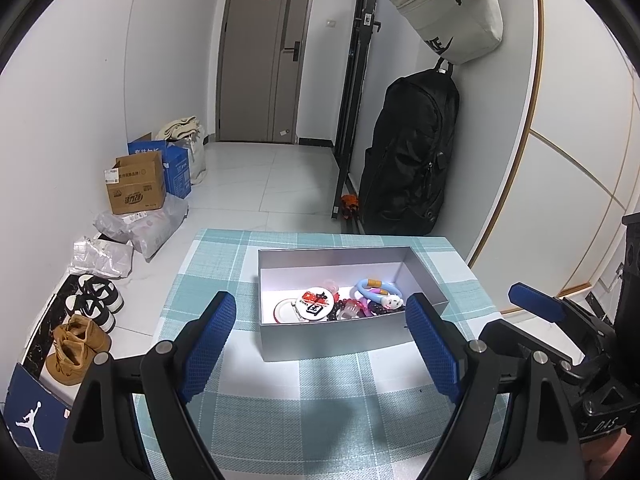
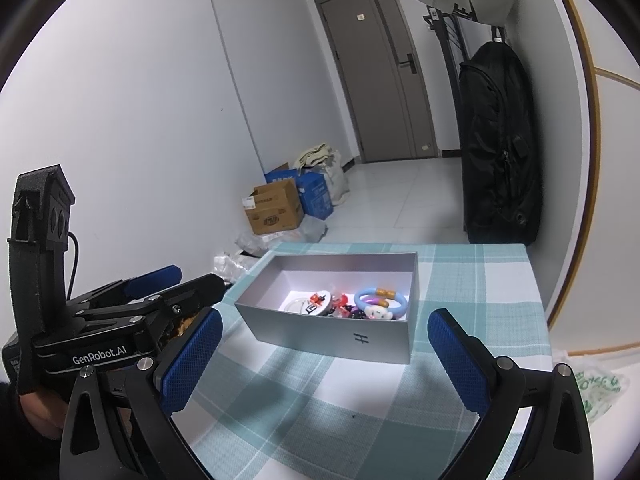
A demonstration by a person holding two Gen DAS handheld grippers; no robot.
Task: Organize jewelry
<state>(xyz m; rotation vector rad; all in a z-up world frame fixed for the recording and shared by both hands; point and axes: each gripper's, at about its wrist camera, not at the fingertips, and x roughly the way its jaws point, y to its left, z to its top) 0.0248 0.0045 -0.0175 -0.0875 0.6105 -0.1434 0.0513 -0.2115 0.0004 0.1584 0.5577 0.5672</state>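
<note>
I see the grey box (image 1: 340, 336) sitting on the checked teal tabletop (image 1: 320, 420), at about 12 o'clock from my left hand-held gripper (image 1: 320, 344). Its blue pads (image 1: 208, 348) stand wide apart and hold nothing, and they hang short of the box's near wall. The jewelry is all heaped inside the box: a round red-and-white badge (image 1: 318, 302) toward the left, a light-blue ring bracelet (image 1: 376, 288) toward the right, a small white doll charm (image 1: 392, 301) just beside it, and dark beads (image 1: 336, 312) between them, touching one another in a loose pile.

From the right wrist view, my right hand-held gripper (image 2: 324, 360) is also spread open and empty, with the box (image 2: 340, 340) at roughly 12 o'clock, turned slightly so its near corner points toward 11 o'clock. The left hand-held gripper (image 2: 172, 280) shows at 9 o'clock, beside the box's left end and apart from it.

On the floor beyond the tabletop, at 10 o'clock, are cardboard boxes (image 1: 138, 186) and shoes (image 1: 76, 348); a black backpack (image 1: 412, 156) hangs at 1 o'clock.
</note>
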